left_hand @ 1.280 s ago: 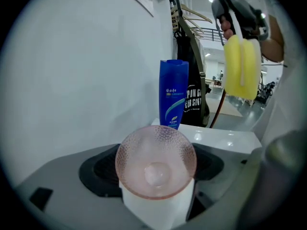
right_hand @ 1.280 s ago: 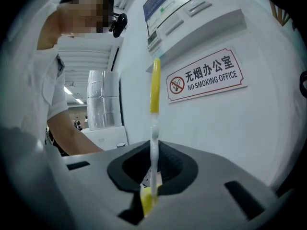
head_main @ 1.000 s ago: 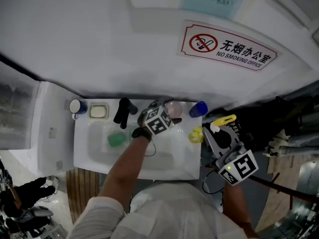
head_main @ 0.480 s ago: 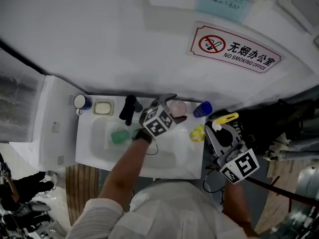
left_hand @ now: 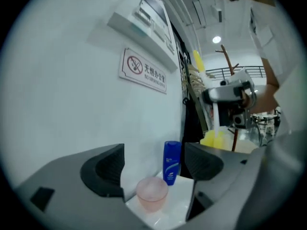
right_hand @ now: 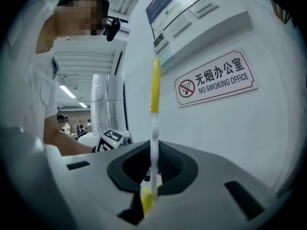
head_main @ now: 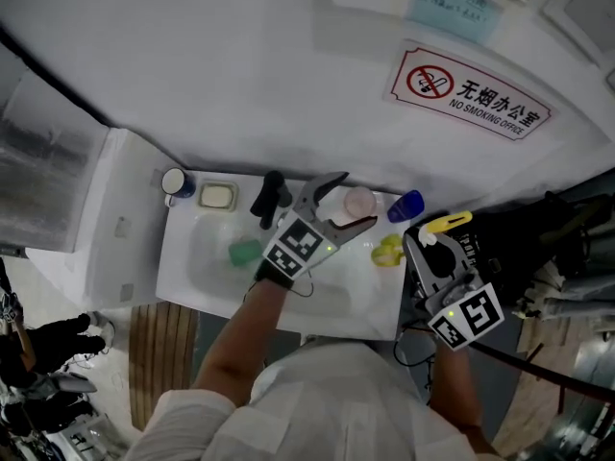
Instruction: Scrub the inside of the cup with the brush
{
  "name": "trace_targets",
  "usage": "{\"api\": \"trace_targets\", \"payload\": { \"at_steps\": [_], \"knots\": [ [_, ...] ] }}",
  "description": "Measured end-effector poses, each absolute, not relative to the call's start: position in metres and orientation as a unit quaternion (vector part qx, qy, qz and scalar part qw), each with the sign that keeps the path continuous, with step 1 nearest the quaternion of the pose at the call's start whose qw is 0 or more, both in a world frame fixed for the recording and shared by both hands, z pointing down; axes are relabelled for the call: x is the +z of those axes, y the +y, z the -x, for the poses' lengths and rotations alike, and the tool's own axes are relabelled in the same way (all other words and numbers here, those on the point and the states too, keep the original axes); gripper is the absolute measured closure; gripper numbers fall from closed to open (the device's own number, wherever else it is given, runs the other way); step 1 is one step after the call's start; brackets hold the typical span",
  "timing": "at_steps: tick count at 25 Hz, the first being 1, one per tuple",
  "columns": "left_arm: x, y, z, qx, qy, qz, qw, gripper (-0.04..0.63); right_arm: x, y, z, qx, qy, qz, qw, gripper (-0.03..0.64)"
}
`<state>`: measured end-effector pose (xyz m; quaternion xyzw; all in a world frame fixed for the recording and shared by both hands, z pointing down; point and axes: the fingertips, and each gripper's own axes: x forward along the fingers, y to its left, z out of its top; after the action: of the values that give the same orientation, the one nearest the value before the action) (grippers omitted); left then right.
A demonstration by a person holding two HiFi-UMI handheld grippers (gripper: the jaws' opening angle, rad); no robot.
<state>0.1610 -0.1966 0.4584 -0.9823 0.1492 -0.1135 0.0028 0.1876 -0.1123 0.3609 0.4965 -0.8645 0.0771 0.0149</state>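
Left tongs: jaws apart, nothing clamped. The translucent pink plastic cup stands upright on the back ledge of the white ceramic sink. It is directly ahead of my left tongs, in line with the gap between the jaws, and touches neither jaw. Just beyond the cup and slightly to its right, a blue plastic bottle with a white label stands upright against the white wall.

Right tongs: jaws together, clamped on the slim white-and-yellow plastic brush. The stem runs straight out past the jaw tips, white near the tongs and yellow at the far end. I hold the right tongs to the right of the left tongs, at the sink's right edge and well apart from the cup.

Ahead of both tongs, a red-and-white no-smoking sign is fixed to the wall. To the left of the left tongs, a green sponge lies in the sink basin.
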Motion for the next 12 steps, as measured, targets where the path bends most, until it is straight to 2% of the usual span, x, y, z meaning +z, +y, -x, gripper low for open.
{"api": "trace_targets", "payload": {
  "at_steps": [5, 10, 11, 12],
  "knots": [
    [0.421, -0.170, -0.133, -0.034, 0.146, 0.989, 0.000, 0.212, 0.357, -0.110, -0.170, 0.072, -0.871, -0.486, 0.004, 0.596],
    [0.391, -0.153, -0.090, -0.018, 0.178, 0.983, 0.030, 0.217, 0.357, -0.108, -0.153, 0.073, -0.874, -0.480, -0.007, 0.596],
    [0.385, -0.150, -0.080, -0.014, 0.187, 0.982, 0.029, 0.236, 0.358, -0.107, -0.150, 0.074, -0.875, -0.479, -0.007, 0.595],
    [0.378, -0.147, -0.070, -0.013, 0.196, 0.980, 0.027, 0.286, 0.359, -0.106, -0.147, 0.074, -0.875, -0.478, -0.008, 0.595]
  ]
}}
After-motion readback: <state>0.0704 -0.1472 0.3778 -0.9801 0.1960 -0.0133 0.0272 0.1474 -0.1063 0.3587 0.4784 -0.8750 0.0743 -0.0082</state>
